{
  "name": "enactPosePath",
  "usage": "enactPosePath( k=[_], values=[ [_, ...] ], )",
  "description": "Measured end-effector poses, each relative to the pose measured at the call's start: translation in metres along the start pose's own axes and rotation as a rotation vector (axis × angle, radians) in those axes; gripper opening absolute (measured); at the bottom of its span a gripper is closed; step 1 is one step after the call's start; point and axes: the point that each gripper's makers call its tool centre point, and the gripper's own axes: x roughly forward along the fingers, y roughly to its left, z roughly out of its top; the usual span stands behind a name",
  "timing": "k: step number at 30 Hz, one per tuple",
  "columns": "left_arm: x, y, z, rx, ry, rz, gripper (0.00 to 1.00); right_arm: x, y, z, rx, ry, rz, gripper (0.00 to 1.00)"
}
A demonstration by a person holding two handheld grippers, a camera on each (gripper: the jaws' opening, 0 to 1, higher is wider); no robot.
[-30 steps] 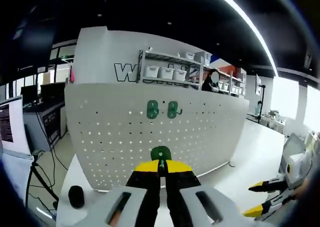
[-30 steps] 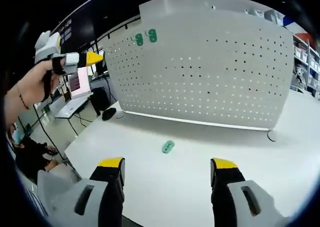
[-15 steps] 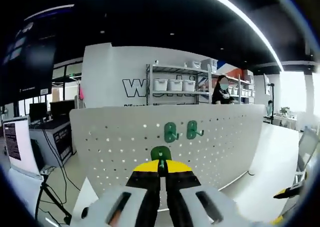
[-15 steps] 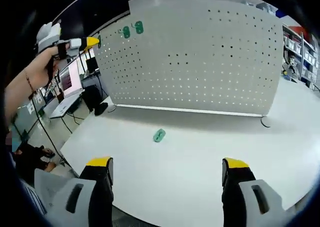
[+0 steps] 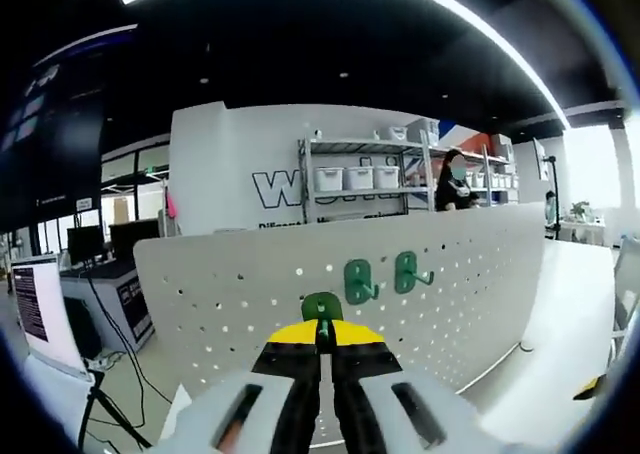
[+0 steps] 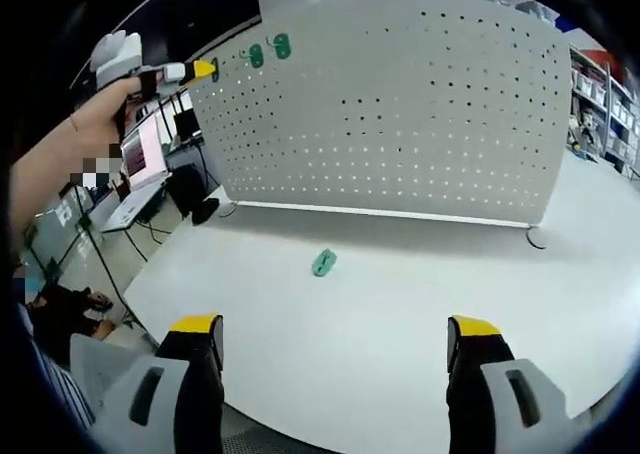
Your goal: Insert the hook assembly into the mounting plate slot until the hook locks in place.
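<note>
In the left gripper view my left gripper (image 5: 322,336) is shut on a green hook (image 5: 322,309), held up before the white pegboard (image 5: 250,274). Two green hooks (image 5: 362,279) (image 5: 408,271) hang on the board near its top edge, to the right of the held one. In the right gripper view my right gripper (image 6: 335,336) is open above the white table (image 6: 400,314) with nothing between its jaws. Another green hook (image 6: 322,263) lies loose on the table ahead of it. The left gripper (image 6: 205,71) shows there at the upper left, held by a hand near the pegboard (image 6: 420,114) and its two mounted hooks (image 6: 270,50).
Shelving with white bins (image 5: 360,174) and a person (image 5: 452,179) stand behind the board. Monitors and a desk (image 5: 90,249) sit at the left. A laptop (image 6: 140,174) and a dark round object (image 6: 205,211) lie off the table's left end.
The left gripper has shifted left and closer to the board, so the two mounted hooks appear further right. The right view pulled back slightly; the loose hook stays put.
</note>
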Motion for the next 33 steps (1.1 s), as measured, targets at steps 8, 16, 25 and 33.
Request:
enactPosePath(
  k=[8,16,25,33],
  values=[
    [0.015,0.012,0.011,-0.001,-0.047,0.055,0.01,-0.001,0.004,0.009,-0.019,-0.038,-0.005,0.83],
    [0.030,0.017,0.013,0.008,-0.083,0.093,0.01,0.003,0.000,0.003,0.010,-0.016,0.003,0.84],
    [0.038,0.016,0.011,0.046,-0.091,0.108,0.01,0.004,-0.008,0.003,0.026,-0.011,-0.010,0.83],
    [0.045,0.016,0.008,0.047,-0.080,0.110,0.01,0.008,-0.009,0.002,0.039,-0.006,-0.004,0.83]
  ],
)
